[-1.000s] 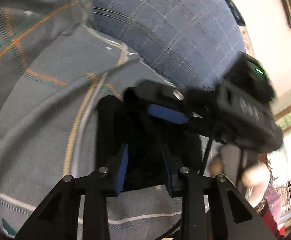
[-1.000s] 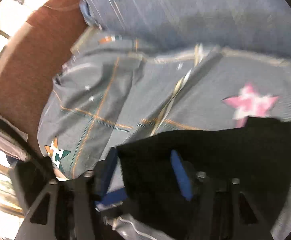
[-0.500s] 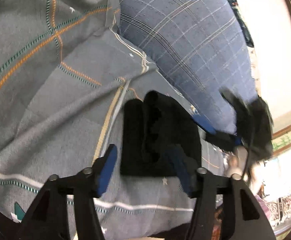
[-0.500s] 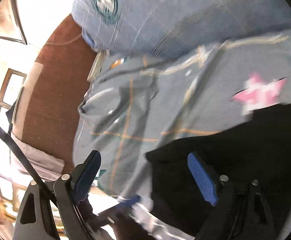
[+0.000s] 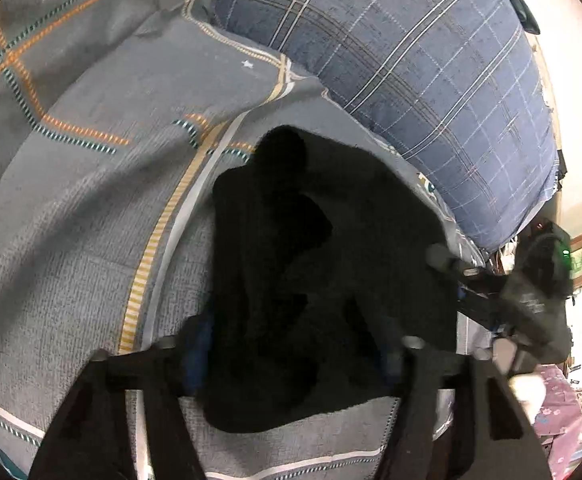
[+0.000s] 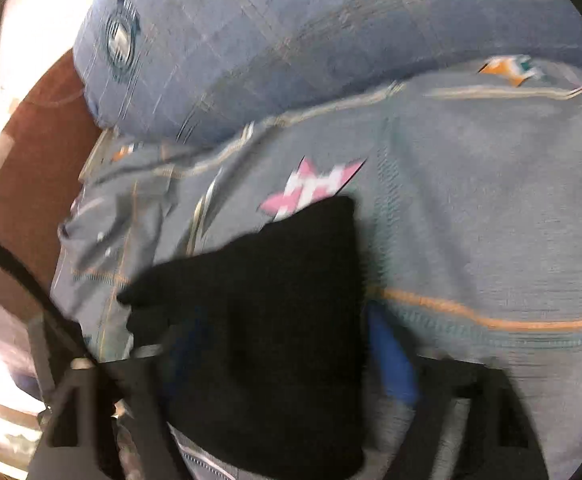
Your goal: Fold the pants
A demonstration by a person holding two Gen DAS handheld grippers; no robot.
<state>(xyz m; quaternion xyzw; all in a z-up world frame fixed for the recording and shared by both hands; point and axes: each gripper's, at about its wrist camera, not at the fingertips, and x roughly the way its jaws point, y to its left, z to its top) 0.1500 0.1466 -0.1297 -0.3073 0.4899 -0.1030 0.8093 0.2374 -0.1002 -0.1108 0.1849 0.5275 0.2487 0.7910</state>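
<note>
Black pants (image 5: 323, 280) now lie bunched on the bed (image 5: 71, 220); both claws, left (image 5: 291, 360) and right (image 6: 283, 360), at six o'clock, are closing around them, not yet pinching.

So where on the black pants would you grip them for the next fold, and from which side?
Grip the near edge of the black pants, coming in low from the camera side. They lie as a bunched bundle on the grey bedspread, and that thick edge already sits between the closing jaws of both the left gripper and right gripper, so it probably pinches easily.

One black pants (image 5: 323, 280), two grippers, one blanket (image 5: 91, 200), one pillow (image 5: 431, 60).
</note>
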